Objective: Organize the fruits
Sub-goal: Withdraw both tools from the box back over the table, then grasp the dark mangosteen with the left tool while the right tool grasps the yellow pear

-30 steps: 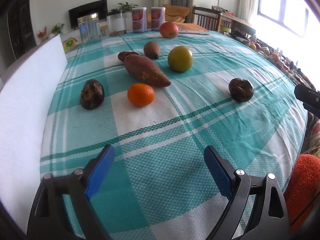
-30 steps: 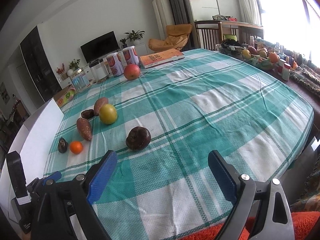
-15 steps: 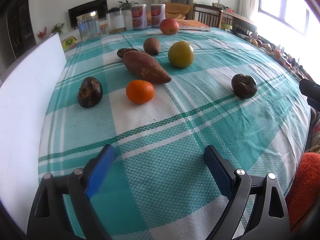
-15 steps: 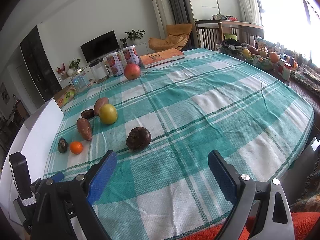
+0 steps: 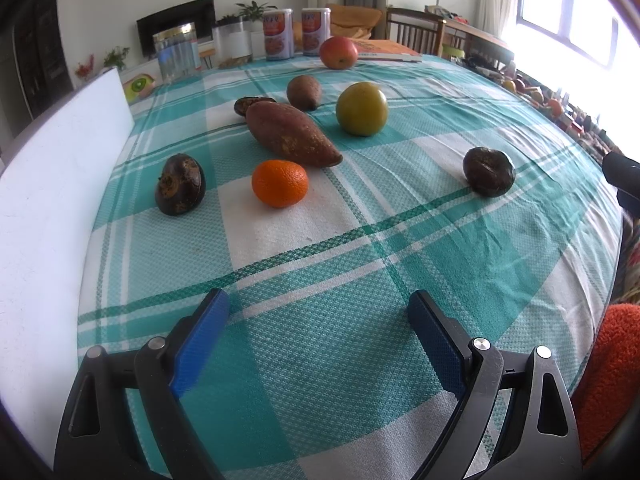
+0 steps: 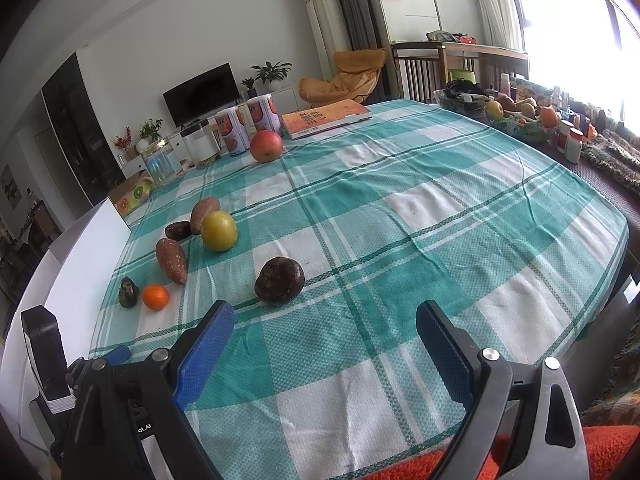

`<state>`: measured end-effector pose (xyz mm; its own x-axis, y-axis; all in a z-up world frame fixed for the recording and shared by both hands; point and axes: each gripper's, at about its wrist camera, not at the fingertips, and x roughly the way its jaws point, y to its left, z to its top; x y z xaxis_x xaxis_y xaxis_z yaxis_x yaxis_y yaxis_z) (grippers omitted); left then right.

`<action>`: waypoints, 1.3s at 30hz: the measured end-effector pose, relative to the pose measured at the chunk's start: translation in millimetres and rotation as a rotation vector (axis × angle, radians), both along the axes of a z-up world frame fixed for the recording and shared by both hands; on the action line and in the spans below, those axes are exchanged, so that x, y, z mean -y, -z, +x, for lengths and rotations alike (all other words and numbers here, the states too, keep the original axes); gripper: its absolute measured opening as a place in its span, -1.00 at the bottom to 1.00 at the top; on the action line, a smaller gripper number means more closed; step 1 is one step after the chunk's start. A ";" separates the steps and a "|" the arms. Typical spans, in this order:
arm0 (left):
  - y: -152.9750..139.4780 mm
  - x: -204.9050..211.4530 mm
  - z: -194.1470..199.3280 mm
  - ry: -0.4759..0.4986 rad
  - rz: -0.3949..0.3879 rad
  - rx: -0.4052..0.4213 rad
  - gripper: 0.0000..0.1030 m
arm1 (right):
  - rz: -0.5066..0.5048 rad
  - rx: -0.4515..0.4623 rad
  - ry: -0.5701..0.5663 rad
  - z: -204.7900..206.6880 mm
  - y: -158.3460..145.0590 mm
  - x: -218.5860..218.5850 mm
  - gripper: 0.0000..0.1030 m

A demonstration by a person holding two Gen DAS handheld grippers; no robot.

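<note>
Fruits lie loose on a teal plaid tablecloth [image 5: 320, 264]. Ahead of my left gripper [image 5: 318, 314] sit an orange [image 5: 280, 183], a dark wrinkled fruit [image 5: 181, 189], a long sweet potato [image 5: 290, 134], a yellow-green fruit [image 5: 361, 108], a smaller brown tuber [image 5: 304, 92] and a red apple [image 5: 338, 52]. Another dark fruit [image 5: 488, 171] lies to the right; in the right wrist view this dark fruit [image 6: 279, 279] is just beyond my right gripper [image 6: 326, 326]. Both grippers stand open over the cloth with nothing between their fingers.
A white board [image 5: 52, 200] borders the table's left edge. Two cans [image 5: 294, 34], a clear jar [image 5: 176, 56] and an orange book [image 6: 325, 118] stand at the far end. A basket of fruit [image 6: 516, 118] and bottles line the window side. An orange cushion [image 5: 612, 376] is near right.
The left wrist view has tipped slightly, so the fruits sit a little lower in its picture. Nothing on the table has moved, and both grippers stay open.
</note>
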<state>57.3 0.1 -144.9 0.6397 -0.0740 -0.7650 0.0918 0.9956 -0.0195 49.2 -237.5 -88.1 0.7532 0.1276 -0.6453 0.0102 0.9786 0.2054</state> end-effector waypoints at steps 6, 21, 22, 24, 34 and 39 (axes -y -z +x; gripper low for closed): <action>0.0 0.1 0.0 0.000 0.000 0.000 0.79 | 0.000 0.001 0.000 -0.5 0.1 0.2 0.79; -2.0 -8.6 0.8 0.021 -0.067 -0.003 0.83 | 0.028 -0.012 -0.002 1.9 1.8 3.1 0.79; -2.8 -12.3 0.8 0.029 -0.092 -0.004 0.83 | 0.027 -0.014 -0.003 2.3 2.1 2.6 0.79; -4.8 -22.4 1.5 0.032 -0.166 -0.004 0.82 | 0.027 -0.017 -0.004 2.4 3.6 2.5 0.79; -24.7 -77.6 37.6 -0.292 -0.296 0.013 0.78 | 0.031 -0.021 -0.009 2.2 6.6 1.5 0.79; -18.5 -101.5 76.9 -0.451 -0.273 -0.033 0.45 | 0.034 -0.021 -0.008 2.1 6.3 1.5 0.79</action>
